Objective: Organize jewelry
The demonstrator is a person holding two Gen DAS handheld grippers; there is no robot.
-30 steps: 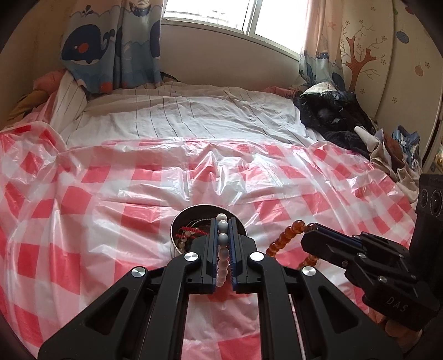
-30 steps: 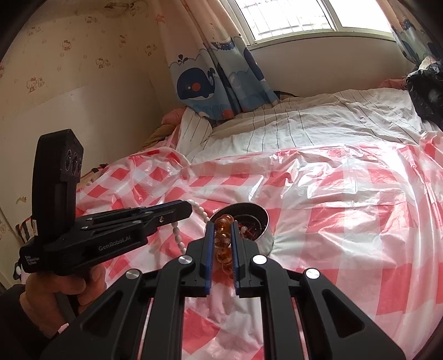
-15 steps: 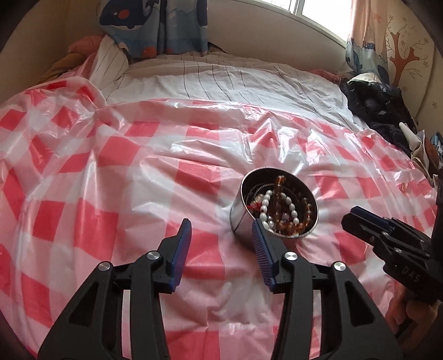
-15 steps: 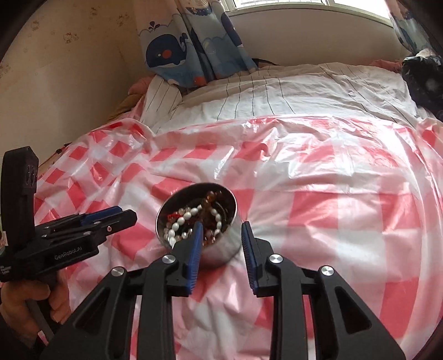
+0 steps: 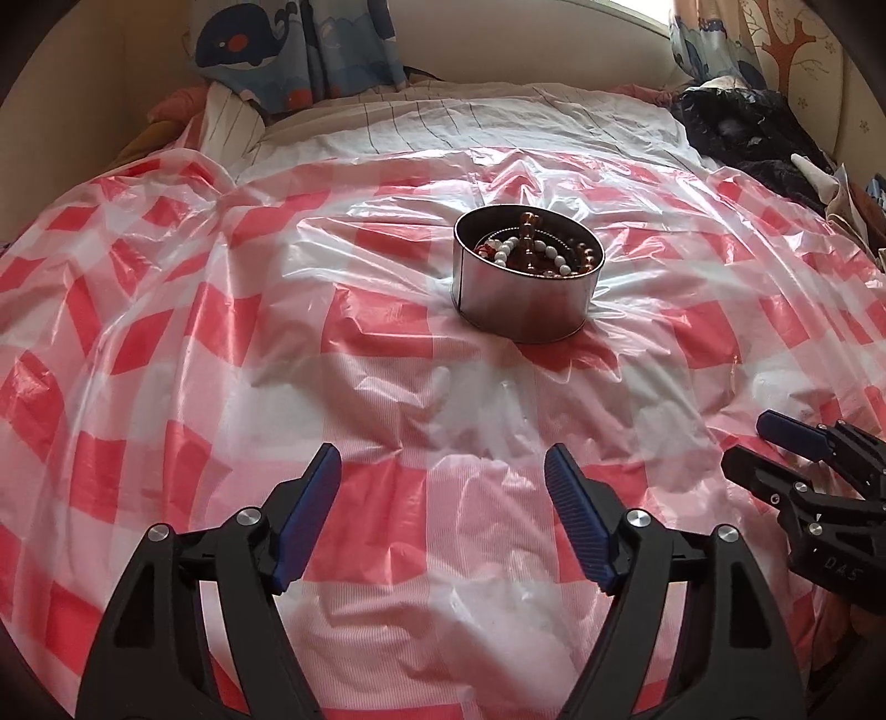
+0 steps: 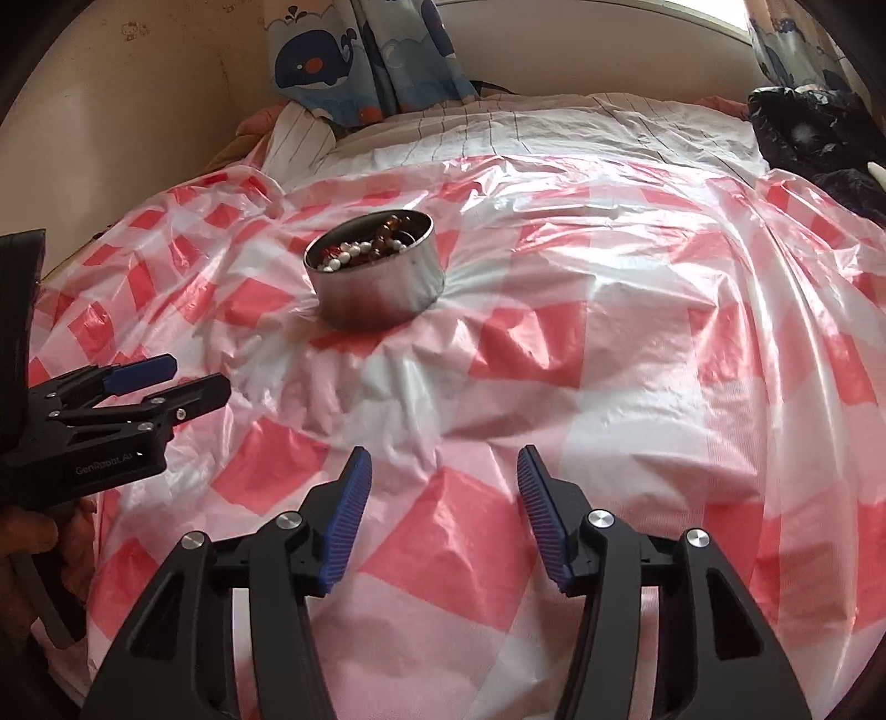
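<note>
Both my grippers hung empty over the checked plastic sheet (image 5: pixel 166 354): the left gripper (image 5: pixel 443 476) spread wide, the right gripper (image 6: pixel 443 476) gaping too, each well short of the metal tin (image 5: pixel 526 299). Inside that tin lay the white bead bracelet (image 5: pixel 520 246) and the amber bead bracelet (image 5: pixel 587 257), tangled together.

Beads (image 5: pixel 531 252) in tin (image 5: pixel 523 310), tin on plastic sheet (image 5: pixel 221 343), curtain (image 5: pixel 310 50) behind
</note>
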